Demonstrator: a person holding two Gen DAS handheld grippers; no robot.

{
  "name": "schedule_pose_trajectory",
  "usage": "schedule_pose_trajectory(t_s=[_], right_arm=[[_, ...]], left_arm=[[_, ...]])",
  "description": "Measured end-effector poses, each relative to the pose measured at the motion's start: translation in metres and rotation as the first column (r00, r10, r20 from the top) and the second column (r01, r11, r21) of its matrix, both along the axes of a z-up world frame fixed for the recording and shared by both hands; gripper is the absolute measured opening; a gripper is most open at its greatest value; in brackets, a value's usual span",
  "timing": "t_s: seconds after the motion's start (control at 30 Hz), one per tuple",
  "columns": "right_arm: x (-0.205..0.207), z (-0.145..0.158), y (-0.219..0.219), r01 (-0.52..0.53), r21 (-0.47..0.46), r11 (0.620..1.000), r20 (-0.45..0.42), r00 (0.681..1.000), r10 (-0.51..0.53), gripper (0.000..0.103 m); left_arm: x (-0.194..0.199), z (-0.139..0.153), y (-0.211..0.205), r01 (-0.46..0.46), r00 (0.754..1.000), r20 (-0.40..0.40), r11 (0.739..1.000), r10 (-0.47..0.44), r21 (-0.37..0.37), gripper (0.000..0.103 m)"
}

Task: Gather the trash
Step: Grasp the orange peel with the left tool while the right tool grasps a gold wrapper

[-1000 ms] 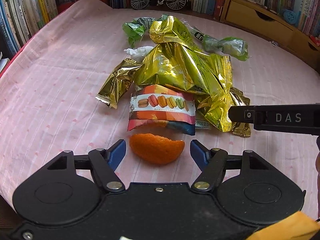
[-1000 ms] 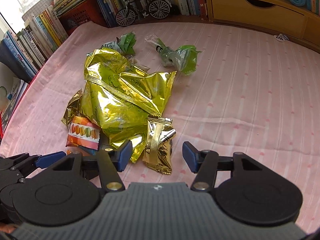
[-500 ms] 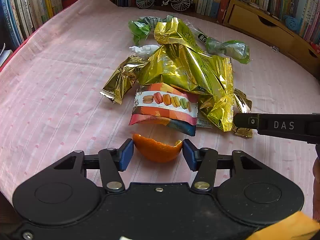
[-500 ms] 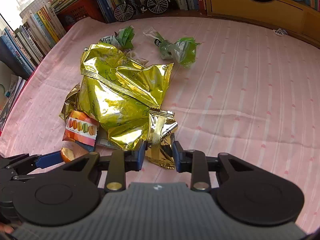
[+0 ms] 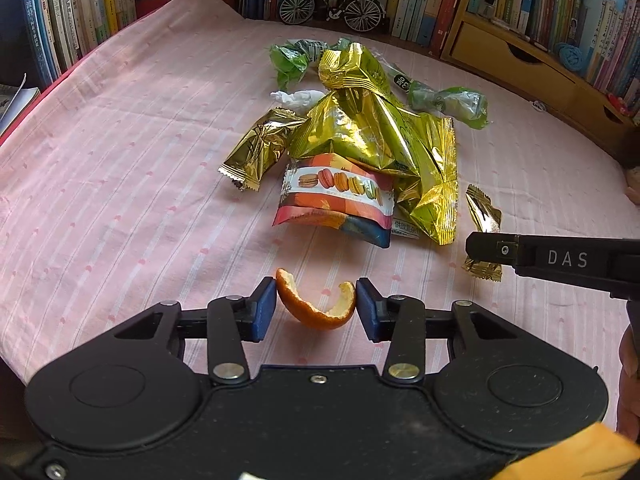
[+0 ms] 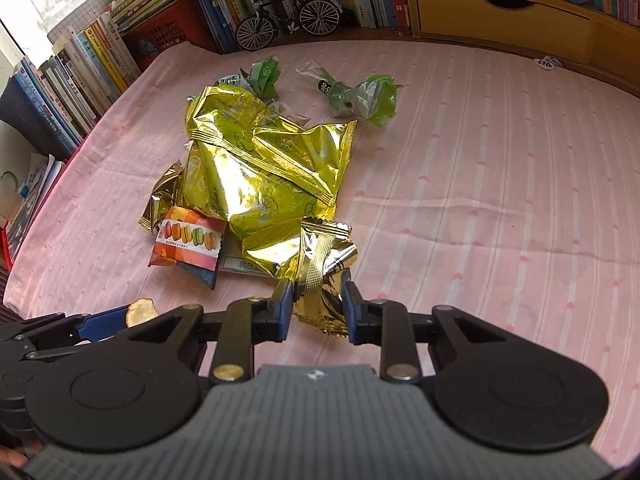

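Note:
My left gripper (image 5: pixel 316 306) is shut on a curved orange peel (image 5: pixel 316 304), held just above the pink cloth. My right gripper (image 6: pixel 316 304) is shut on a small gold foil wrapper (image 6: pixel 322 276), also seen lifted at the right in the left wrist view (image 5: pixel 482 216). Beyond them lies a heap of trash: a big yellow-green foil bag (image 5: pixel 376 136), a macaron packet (image 5: pixel 336 200), another small gold wrapper (image 5: pixel 260 148), two green plastic wrappers (image 5: pixel 448 100) (image 5: pixel 288 60) and a white crumpled scrap (image 5: pixel 294 96).
A pink striped cloth (image 5: pixel 120 160) covers the surface. Books (image 5: pixel 72 12) line the left and back edges, a model bicycle (image 5: pixel 332 4) stands at the back, and a wooden drawer unit (image 5: pixel 520 56) stands at the back right. A person's hand (image 5: pixel 628 360) shows at the right edge.
Both grippers shut, the left on the orange peel and the right on the small gold wrapper. Both then lifted, and the peel has bent into a narrower curve between the pads.

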State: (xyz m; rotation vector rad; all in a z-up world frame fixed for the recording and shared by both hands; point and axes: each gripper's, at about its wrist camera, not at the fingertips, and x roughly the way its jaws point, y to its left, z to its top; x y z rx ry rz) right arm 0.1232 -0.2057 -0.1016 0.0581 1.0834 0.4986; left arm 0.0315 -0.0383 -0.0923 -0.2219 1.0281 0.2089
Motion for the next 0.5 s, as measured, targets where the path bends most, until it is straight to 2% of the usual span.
schedule_pose_trajectory(t_s=[0.5], right_arm=[[-0.056,0.015,0.020,-0.032,-0.003,0.999,0.017,0.999,0.032,0.032]], left_arm=[[-0.064,0.012,0.025,-0.029,0.999,0.033,0.999,0.030,-0.025,0.039]])
